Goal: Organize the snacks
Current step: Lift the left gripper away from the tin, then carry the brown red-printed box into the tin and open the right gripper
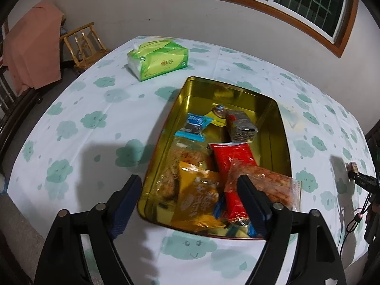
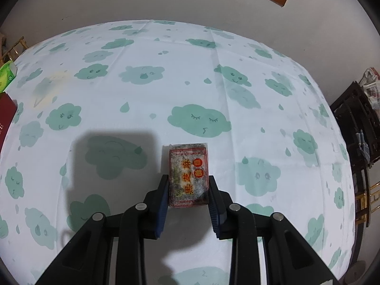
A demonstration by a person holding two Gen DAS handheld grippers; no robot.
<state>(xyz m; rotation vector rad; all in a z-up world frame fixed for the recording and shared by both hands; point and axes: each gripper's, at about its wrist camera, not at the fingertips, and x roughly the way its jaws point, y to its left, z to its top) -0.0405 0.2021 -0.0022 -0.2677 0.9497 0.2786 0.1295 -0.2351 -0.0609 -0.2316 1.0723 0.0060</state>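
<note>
A gold tin (image 1: 283, 128) stands on the table in the left wrist view and holds several snack packs: a blue one (image 1: 194, 125), a dark bar (image 1: 241, 124), a red pack (image 1: 231, 161), a yellow pack (image 1: 197, 201) and an orange clear pack (image 1: 268, 185). My left gripper (image 1: 190, 185) is open above the tin's near end, holding nothing. In the right wrist view my right gripper (image 2: 188, 186) is shut on a sesame snack pack (image 2: 188, 174) with red and yellow print, low over the tablecloth. That gripper and pack also show at the far right of the left wrist view (image 1: 352, 167).
A green tissue pack (image 1: 158, 58) lies behind the tin. The round table has a white cloth with green clouds (image 2: 199, 121). A wooden chair (image 1: 83, 45) stands at the left, dark furniture (image 2: 361, 123) at the right. A dark red edge (image 2: 6, 116) shows at the left.
</note>
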